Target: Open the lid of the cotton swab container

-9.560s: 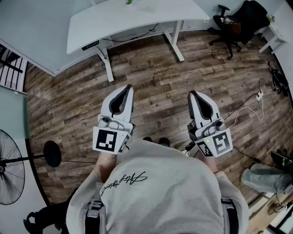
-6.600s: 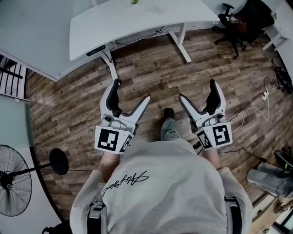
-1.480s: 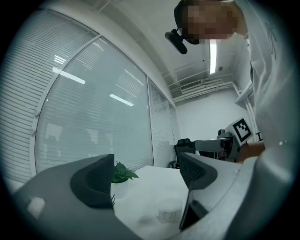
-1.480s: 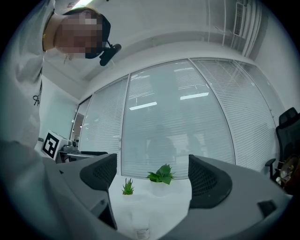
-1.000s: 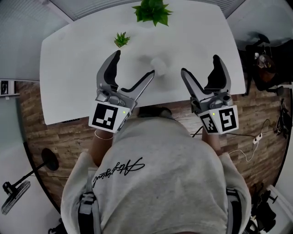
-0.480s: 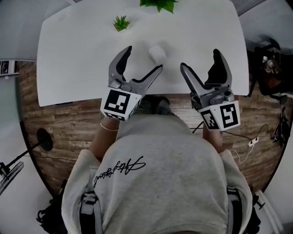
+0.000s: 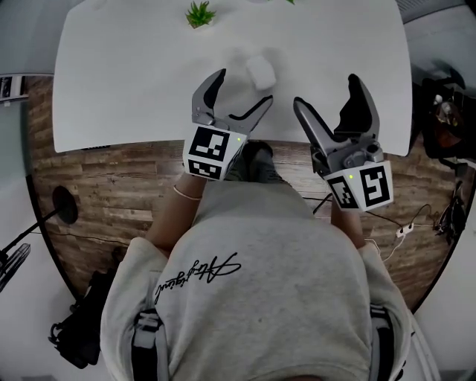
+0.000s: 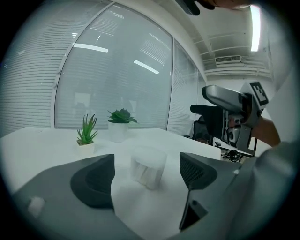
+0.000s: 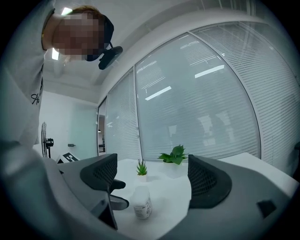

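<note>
Where the broad white desk [image 7: 111,82] ends over the wood-plank floor [image 7: 97,178], a person in a grey sweatshirt [image 7: 253,290] holds both grippers out over the desktop's near edge. The left gripper [image 7: 239,89] has its jaws spread wide with nothing gripped between them. The right gripper [image 7: 327,91] is well to its side, its jaws just as wide and also empty.

The cotton swab container [image 7: 260,72], a small translucent white tub, stands upright on the desk just beyond the left gripper's jaw tips, touching neither jaw. In the left gripper view it sits in line with the gap between the jaws, and in the right gripper view it shows low and to the left, apart from that gripper.

Farther back on the desk stand a leafy plant in a white pot [image 8: 121,124] and, beside it, a small spiky plant [image 7: 199,13].
</note>
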Demonstrator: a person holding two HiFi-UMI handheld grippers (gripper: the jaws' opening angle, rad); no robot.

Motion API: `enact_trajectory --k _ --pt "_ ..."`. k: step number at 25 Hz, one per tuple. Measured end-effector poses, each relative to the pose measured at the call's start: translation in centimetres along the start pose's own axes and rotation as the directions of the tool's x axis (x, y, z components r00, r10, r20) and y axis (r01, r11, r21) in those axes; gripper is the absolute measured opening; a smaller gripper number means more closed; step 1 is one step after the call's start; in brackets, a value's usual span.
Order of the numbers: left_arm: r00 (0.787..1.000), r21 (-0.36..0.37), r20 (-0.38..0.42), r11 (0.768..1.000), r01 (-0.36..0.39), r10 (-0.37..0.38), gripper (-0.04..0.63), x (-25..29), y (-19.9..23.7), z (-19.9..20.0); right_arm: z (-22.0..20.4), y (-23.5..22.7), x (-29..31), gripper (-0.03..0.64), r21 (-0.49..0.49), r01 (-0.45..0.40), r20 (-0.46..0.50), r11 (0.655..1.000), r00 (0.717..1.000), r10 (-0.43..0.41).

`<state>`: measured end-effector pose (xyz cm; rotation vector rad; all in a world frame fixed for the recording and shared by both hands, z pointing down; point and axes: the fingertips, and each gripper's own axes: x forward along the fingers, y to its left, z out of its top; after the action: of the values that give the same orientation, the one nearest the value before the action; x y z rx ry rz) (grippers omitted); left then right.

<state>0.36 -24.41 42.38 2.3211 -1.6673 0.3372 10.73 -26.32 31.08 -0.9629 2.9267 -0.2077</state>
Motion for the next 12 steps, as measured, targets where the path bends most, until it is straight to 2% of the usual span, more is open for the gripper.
enact_trajectory --k 12 --pt "0.991 -0.031 -0.092 0.994 -0.102 0.099 0.397 3.3 -0.4 -2.7 -1.1 -0.1 -0.9 0.456 -0.001 -0.051 -0.030 0.999 0.998 0.051"
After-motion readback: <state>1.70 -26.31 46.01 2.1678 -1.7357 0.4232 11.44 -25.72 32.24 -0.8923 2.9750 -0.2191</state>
